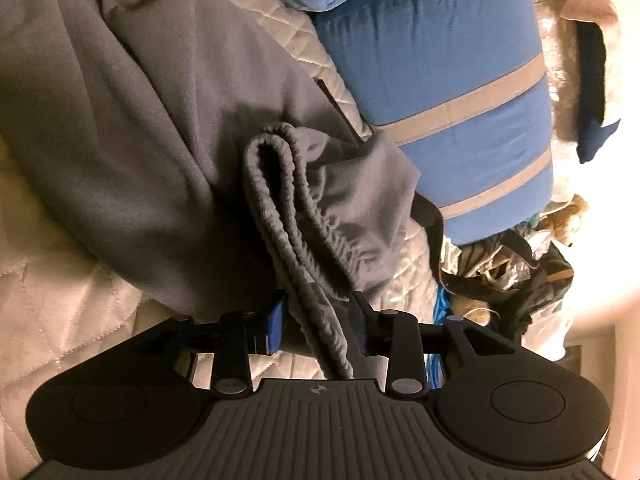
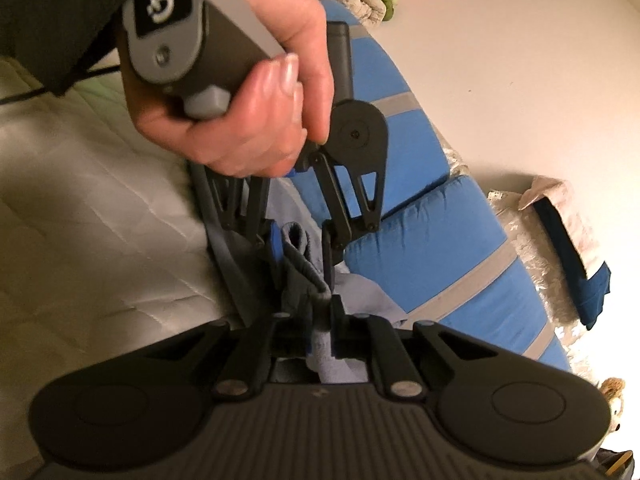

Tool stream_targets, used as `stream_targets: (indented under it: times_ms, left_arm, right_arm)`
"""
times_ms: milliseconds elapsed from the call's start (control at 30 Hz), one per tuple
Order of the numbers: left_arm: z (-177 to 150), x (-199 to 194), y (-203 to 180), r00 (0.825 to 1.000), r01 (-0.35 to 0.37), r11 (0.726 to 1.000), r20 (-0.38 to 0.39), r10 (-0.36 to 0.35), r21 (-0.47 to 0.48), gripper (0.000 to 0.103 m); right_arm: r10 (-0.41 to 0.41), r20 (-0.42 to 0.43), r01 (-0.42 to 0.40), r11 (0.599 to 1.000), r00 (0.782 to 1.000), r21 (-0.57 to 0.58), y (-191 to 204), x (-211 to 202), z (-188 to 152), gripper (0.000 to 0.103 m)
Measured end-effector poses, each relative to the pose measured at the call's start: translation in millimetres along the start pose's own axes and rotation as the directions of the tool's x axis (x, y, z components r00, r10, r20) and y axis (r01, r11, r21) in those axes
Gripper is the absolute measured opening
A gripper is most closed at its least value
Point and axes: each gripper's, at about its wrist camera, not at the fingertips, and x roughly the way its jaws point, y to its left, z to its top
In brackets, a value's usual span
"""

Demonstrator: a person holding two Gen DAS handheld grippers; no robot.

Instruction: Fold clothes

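Grey sweatpants (image 1: 120, 140) lie crumpled on a cream quilted bedcover (image 1: 60, 312). Their ribbed elastic waistband (image 1: 280, 200) loops up and runs back between the fingers of my left gripper (image 1: 318, 314). That gripper's jaws stand apart and the band hangs loosely between them. In the right wrist view a hand (image 2: 256, 100) holds the left gripper (image 2: 300, 248) just ahead, with the waistband (image 2: 298, 254) in its gap. My right gripper (image 2: 320, 314) sits directly below it, shut on the same band of grey fabric.
A blue bolster with grey stripes (image 1: 460, 100) lies along the right of the garment, also in the right wrist view as the blue bolster (image 2: 440, 264). Beyond it sit a dark bag and a plush toy (image 1: 568, 216). A pale wall (image 2: 500, 60) rises behind.
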Motion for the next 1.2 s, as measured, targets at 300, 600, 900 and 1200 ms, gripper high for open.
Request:
stream_targets:
  times_ms: [300, 600, 900, 1200]
  left_arm:
    - [-1.0, -4.6, 7.0, 1.000, -0.019, 1.000, -0.016, 0.019, -0.003, 0.011]
    - [-3.1, -5.2, 9.6, 0.999, -0.011, 1.000, -0.036, 0.010, -0.013, 0.010]
    - [-1.2, -6.8, -3.7, 0.999, -0.038, 0.996, -0.017, 0.039, 0.083, 0.027]
    - [-2.9, -7.8, -12.5, 0.993, -0.116, 0.980, 0.020, 0.115, 0.160, 0.028]
  right_arm:
    - [-0.009, -0.005, 0.009, 0.999, 1.000, -0.045, 8.2, 6.7, -1.3, 0.015]
    - [-0.026, -0.011, 0.025, 0.997, 1.000, -0.071, 13.0, 18.2, -2.9, 0.030]
    - [0.029, -0.005, -0.029, 0.999, 1.000, -0.044, 4.1, -3.4, 6.3, 0.008]
    - [0.061, 0.013, -0.062, 0.997, 0.998, 0.038, -13.1, -33.1, 3.5, 0.007]
